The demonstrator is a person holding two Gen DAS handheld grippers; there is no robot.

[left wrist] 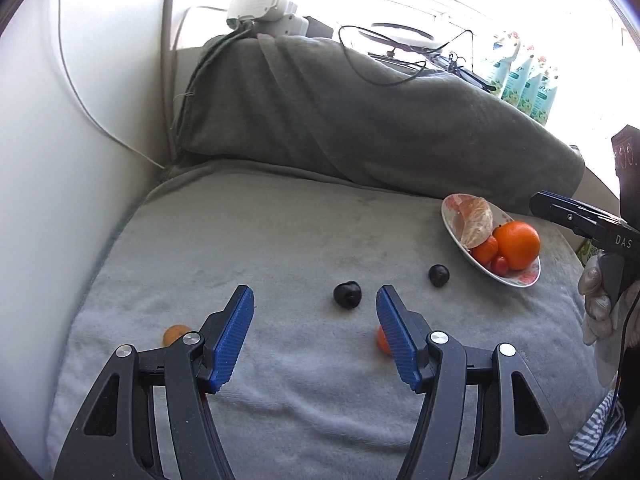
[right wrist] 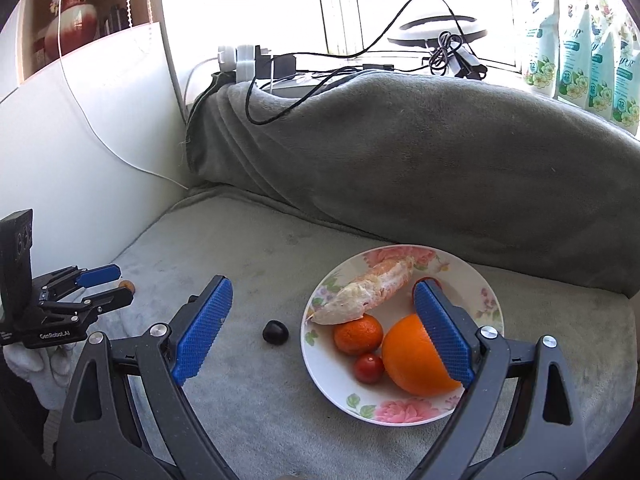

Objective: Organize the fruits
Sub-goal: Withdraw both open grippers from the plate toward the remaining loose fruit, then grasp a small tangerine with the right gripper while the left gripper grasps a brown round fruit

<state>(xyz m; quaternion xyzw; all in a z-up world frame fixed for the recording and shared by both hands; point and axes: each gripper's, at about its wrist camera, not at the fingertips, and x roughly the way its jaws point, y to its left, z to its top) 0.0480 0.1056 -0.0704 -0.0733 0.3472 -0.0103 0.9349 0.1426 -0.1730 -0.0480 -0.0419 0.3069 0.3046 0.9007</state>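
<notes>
A: Left gripper [left wrist: 316, 322] — jaws parted about halfway, nothing between the pads. It hangs over the pale grey blanket [left wrist: 280, 232], pointing at a dark plum [left wrist: 347, 295] that lies just ahead of the fingertips, not touching them.

B: Other loose fruit?

A: Second dark plum [left wrist: 439, 275] further right, near the plate [left wrist: 520, 278] but apart from it. A small orange fruit [left wrist: 175, 334] partly behind the left finger, another small orange one [left wrist: 382, 340] partly hidden by the right finger.

B: Right gripper?

A: Right gripper [right wrist: 323, 308] spread wide, empty. One finger stands over the blanket, the other over the floral plate [right wrist: 472, 280].

B: Plate contents?

A: Large orange [right wrist: 412, 360], mandarin [right wrist: 357, 335] touching it, small red tomato [right wrist: 369, 368] in front of both, peeled citrus piece [right wrist: 368, 294] across the back. Something red is mostly hidden behind the fingertip; cannot tell what.

B: Backdrop?

A: Darker grey throw [right wrist: 420, 152] humped behind the plate; cables on top.
</notes>
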